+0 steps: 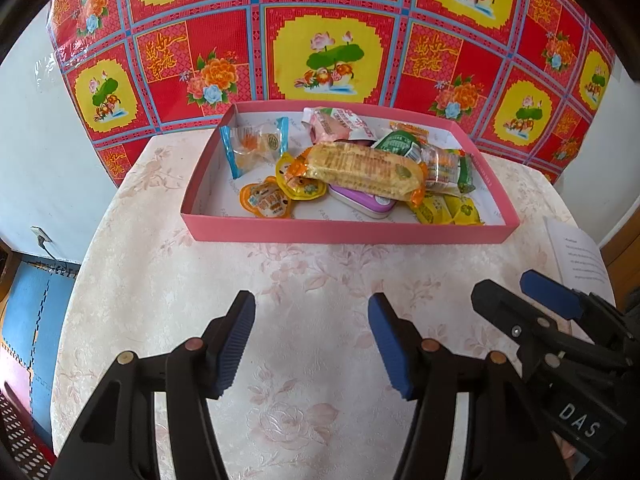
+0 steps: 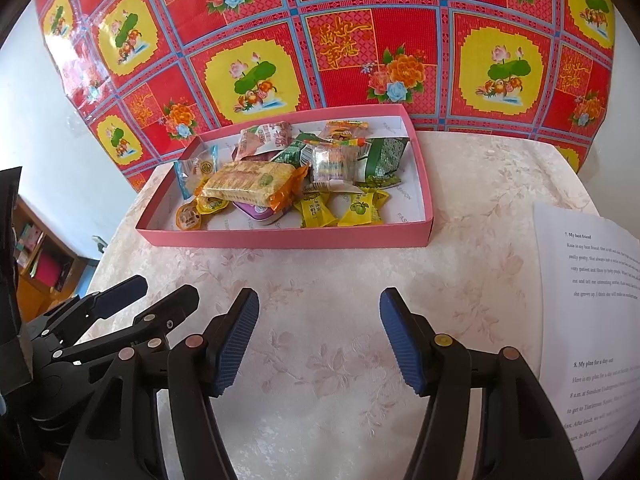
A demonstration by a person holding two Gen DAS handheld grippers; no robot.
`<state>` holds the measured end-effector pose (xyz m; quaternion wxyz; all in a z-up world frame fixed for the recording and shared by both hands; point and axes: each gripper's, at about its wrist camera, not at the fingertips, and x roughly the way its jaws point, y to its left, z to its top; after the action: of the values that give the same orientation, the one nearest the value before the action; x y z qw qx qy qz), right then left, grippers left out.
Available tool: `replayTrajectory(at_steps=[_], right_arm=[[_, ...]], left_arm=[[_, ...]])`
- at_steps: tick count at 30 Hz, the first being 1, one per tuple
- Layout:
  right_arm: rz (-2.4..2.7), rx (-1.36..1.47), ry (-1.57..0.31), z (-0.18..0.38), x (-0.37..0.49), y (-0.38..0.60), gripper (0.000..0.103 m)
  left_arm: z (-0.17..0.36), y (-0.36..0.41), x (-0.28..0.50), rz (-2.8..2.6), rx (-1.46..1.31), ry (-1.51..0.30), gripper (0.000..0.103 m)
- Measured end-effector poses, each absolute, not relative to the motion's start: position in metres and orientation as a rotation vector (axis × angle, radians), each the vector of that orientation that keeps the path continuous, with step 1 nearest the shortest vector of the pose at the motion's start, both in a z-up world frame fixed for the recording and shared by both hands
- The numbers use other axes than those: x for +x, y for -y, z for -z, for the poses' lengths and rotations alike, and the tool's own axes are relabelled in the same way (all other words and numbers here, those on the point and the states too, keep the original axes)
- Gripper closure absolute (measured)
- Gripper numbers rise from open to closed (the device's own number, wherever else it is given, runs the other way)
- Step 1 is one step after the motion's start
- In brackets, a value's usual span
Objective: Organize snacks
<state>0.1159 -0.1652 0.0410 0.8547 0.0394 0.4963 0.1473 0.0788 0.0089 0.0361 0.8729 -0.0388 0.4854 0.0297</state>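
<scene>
Both views, scanned left to right. Left tongs (image 1: 312, 336): fingers spread, nothing between them, over bare worktop (image 1: 168, 280) in the lower middle of the left view. Right tongs (image 2: 319, 334): likewise spread and empty, lower middle of the right view; they also show at the lower right edge of the left view, so the two sit side by side. Snacks all lie inside the pink box (image 1: 344, 234), which sits straight ahead of both tongs, up-frame, near the far edge of the worktop and against the red floral cloth (image 1: 328, 52). No snack shows on the worktop outside the box. Contents, left to right in the left view: a clear blue-ended packet (image 1: 252, 146) alone at the upper left end; two orange jelly cups (image 1: 266, 200) at the near wall; a long yellow bar (image 1: 364, 170) on top of the heap, its long axis running left-right across both tongs' line of approach; yellow candies (image 1: 448, 210) at the right end. Paper sheet (image 2: 592, 300) at right, apart from the box. Judgement: the box centre lies nearer the left tongs; the right end with the candies suits the right. Snacks boxed but heaped; this fits either a sorting still due or a gathering done.
</scene>
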Motion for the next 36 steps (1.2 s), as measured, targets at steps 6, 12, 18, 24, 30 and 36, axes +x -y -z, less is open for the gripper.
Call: replayTrajectory(at_steps=[6, 12, 18, 24, 30, 36], right_arm=[[-0.309, 0.082, -1.047, -0.0403, 0.1163, 0.1646, 0.038], [-0.307, 0.078, -1.049, -0.0399, 0.1162, 0.1641, 0.038], [-0.308, 0.078, -1.049, -0.0397, 0.1153, 0.1636, 0.038], [-0.306, 0.078, -1.05, -0.0393, 0.114, 0.1633, 0.038], [-0.308, 0.078, -1.051, -0.0386, 0.1145, 0.1634, 0.038], [-0.308, 0.078, -1.051, -0.0385, 0.1146, 0.1633, 0.038]], left_arm=[[-0.0356, -0.009, 0.0784, -0.063, -0.081, -1.014, 0.041], [-0.0352, -0.0097, 0.0782, -0.064, -0.081, -1.015, 0.041], [-0.0353, -0.0096, 0.0784, -0.064, -0.08, -1.015, 0.041], [-0.0354, -0.0095, 0.0784, -0.064, -0.079, -1.016, 0.041], [-0.0353, -0.0094, 0.0784, -0.063, -0.079, -1.016, 0.041], [-0.0349, -0.0098, 0.0784, -0.064, -0.08, -1.017, 0.041]])
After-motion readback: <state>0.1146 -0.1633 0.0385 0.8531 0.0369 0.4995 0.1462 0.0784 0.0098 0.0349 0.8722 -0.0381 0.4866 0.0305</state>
